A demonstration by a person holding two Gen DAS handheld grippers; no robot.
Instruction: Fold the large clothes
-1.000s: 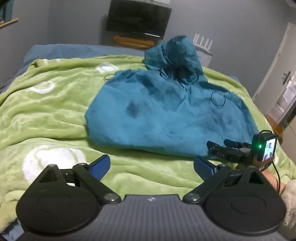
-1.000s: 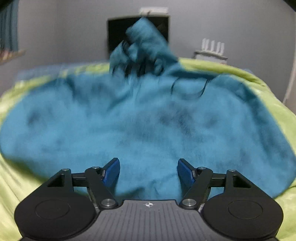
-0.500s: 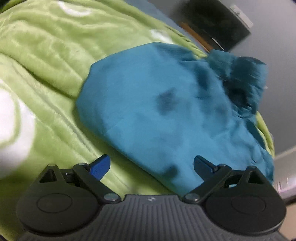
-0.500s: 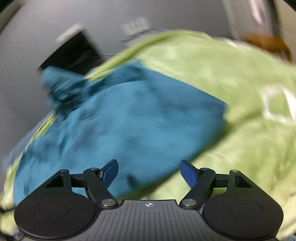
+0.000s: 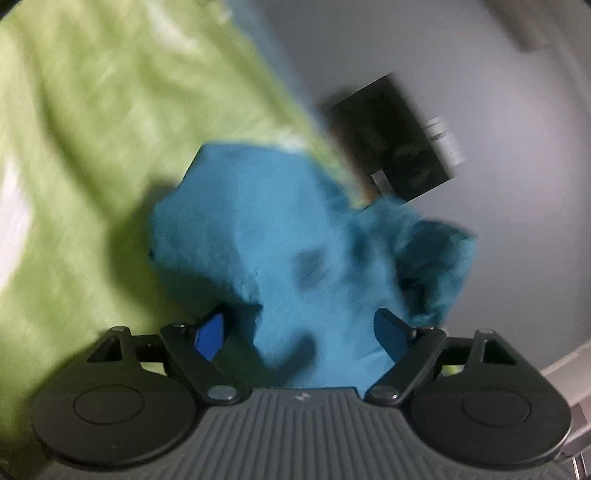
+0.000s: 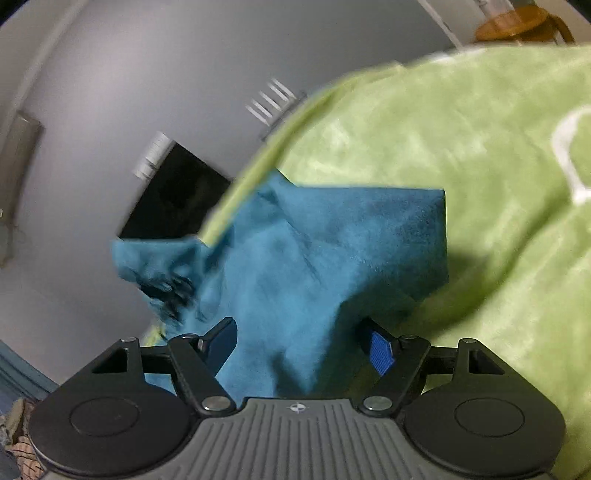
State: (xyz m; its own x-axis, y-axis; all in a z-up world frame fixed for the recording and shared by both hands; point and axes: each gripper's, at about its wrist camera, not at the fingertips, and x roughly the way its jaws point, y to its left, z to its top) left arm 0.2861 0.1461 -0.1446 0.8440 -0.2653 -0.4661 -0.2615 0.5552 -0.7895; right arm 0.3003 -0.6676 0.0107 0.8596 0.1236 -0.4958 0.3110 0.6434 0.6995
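Observation:
A teal hooded garment [image 5: 266, 221] lies spread on a green blanket [image 5: 74, 147], its hood bunched at the far end. My left gripper [image 5: 301, 334] is rolled sideways at the garment's near left edge; its jaws are closing with a fold of teal cloth between them, and a gap still shows at the left pad. In the right wrist view the garment [image 6: 332, 240] shows a square corner on the blanket [image 6: 480, 147]. My right gripper [image 6: 301, 347] is rolled the other way at the near right edge, its jaws closing around cloth, with the pads not pressing.
A black screen [image 5: 388, 147] hangs on the grey wall beyond the bed and also shows as the screen [image 6: 173, 195] in the right wrist view. A white router [image 6: 273, 103] with antennas stands by it. A wooden stool [image 6: 517, 22] sits past the bed's right side.
Both grippers rolled sideways and moved in on the garment's near edge. Teal cloth now sits between each pair of jaws. The left jaws have narrowed.

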